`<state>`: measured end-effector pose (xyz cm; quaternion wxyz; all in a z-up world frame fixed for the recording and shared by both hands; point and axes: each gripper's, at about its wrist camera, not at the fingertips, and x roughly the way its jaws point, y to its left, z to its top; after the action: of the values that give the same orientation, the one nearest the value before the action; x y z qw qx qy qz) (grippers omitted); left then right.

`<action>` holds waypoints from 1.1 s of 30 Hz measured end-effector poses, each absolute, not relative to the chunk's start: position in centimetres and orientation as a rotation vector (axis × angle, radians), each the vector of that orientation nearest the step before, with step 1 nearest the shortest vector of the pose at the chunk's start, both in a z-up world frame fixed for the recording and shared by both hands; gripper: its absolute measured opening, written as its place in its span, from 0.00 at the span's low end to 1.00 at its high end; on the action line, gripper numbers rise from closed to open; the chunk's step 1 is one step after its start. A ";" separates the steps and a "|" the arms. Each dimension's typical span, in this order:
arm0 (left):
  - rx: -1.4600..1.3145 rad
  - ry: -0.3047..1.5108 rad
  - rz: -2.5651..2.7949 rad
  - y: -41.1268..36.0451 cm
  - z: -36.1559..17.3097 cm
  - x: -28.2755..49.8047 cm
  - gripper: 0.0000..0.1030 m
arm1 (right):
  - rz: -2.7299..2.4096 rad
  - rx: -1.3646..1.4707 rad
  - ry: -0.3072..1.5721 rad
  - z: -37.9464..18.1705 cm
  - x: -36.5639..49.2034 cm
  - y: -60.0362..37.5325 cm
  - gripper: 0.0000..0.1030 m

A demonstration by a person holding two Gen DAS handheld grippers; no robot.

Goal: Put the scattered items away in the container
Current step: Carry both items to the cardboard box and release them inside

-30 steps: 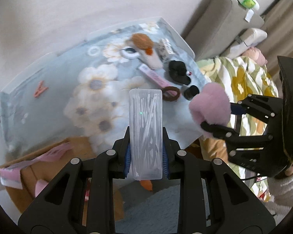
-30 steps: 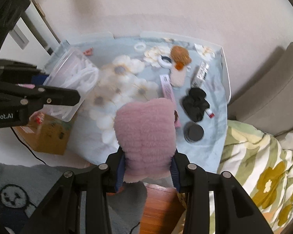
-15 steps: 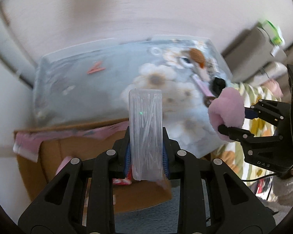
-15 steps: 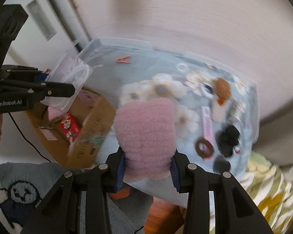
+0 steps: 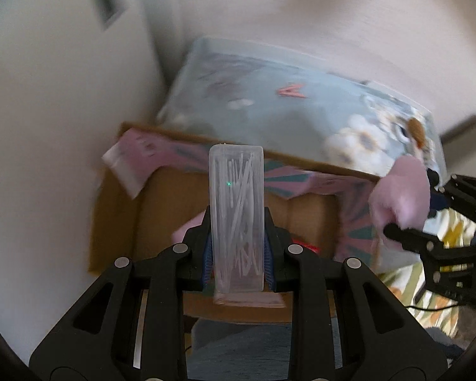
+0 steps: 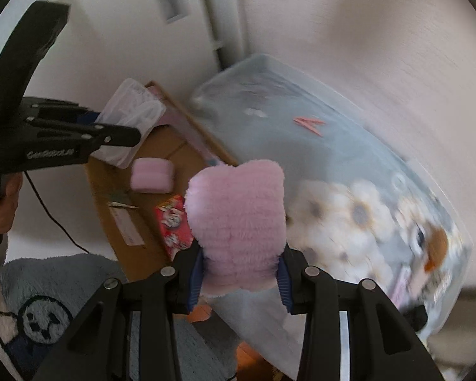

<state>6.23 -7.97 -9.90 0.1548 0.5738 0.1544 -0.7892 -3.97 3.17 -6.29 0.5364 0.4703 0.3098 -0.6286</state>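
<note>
Cardboard box (image 6: 149,209), taken to be the container: it is seen open on the floor against the near-left edge of the flower-patterned surface (image 6: 301,146), one flap covered in pink paper.

- Already inside the box: a small pink pouch (image 6: 152,175) and a red printed packet (image 6: 172,224). A paper label is also seen on the box bottom.
- Left tool (image 5: 237,249): closed on a clear plastic case of thin white sticks (image 5: 237,209), gripped across its narrow sides and held upright. The case is carried above the box opening and is not yet released.
- Right tool (image 6: 240,276): closed partway on a fluffy pink item (image 6: 238,222), which is squeezed between the pads. It is held over the surface's near-left edge, just beside the box and not yet clearly over the opening.
- Still on the surface: a red clip (image 6: 309,124) toward the far-left corner, and an orange-brown item (image 6: 436,247) with a pinkish flat item (image 6: 404,285) near the right edge. That end is blurred, so a count cannot be given; more small things are probably there.

Judgement: the task is partly done. Two items are stowed, two are in transit, and several are left for further trips. The next step is judged to be the release of both held items into the box.
</note>
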 end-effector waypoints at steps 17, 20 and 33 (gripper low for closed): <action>1.666 0.610 -2.079 -10.3 -14.3 9.7 0.22 | -1.254 1.142 0.892 -11.3 0.6 -2.3 0.36; 1.672 0.624 -2.081 -10.1 -14.3 9.8 0.22 | -1.249 1.132 0.899 -11.3 0.8 -2.1 0.36; 1.531 0.696 -2.090 -10.4 -12.1 10.5 0.91 | -1.295 0.963 1.018 -10.2 3.3 -2.5 0.75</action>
<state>10.51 -10.42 -12.12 0.2272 0.5558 0.2527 -0.7587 3.35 -2.55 -10.23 0.5784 0.4119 0.4352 -0.5535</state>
